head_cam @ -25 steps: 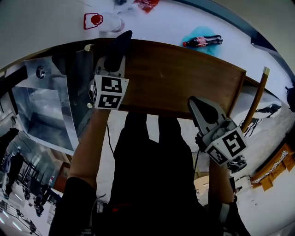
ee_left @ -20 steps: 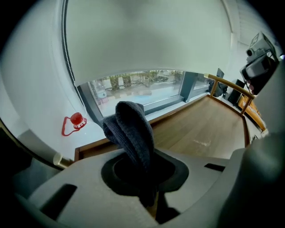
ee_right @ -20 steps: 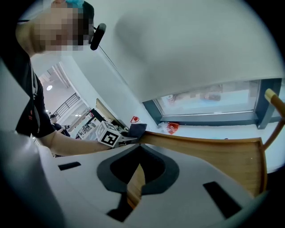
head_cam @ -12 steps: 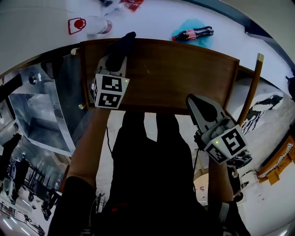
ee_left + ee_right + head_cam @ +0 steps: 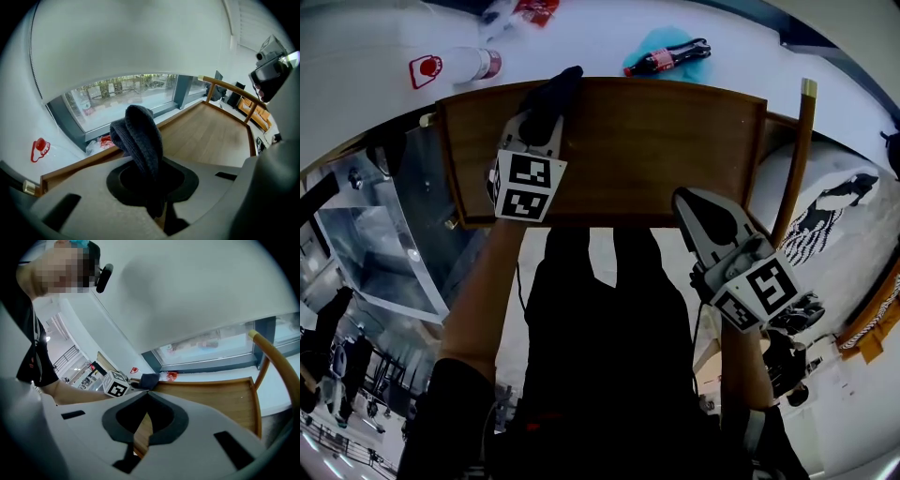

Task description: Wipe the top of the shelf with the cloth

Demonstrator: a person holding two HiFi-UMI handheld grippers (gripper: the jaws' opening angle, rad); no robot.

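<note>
The brown wooden shelf top (image 5: 656,150) lies below me, with a raised rim round it. My left gripper (image 5: 546,103) is shut on a dark grey cloth (image 5: 553,94) over the shelf's left part, near the far edge. In the left gripper view the folded cloth (image 5: 139,143) stands up between the jaws, with the wood (image 5: 211,133) to its right. My right gripper (image 5: 705,217) hangs at the shelf's near right edge, shut and empty. The right gripper view shows the shelf top (image 5: 211,397), the cloth (image 5: 149,379) and the left gripper's marker cube (image 5: 116,385) at its left end.
A cola bottle (image 5: 664,58) on something turquoise, a red-capped clear bottle (image 5: 459,66) and red wrapping (image 5: 534,9) lie on the white sill beyond the shelf. A wooden post (image 5: 792,159) stands at the right. Shiny metal panels (image 5: 375,244) are to the left.
The view has shifted so the shelf sits more squarely below me. My left gripper with the cloth is a little farther along the shelf's far left. The right gripper has barely moved.
</note>
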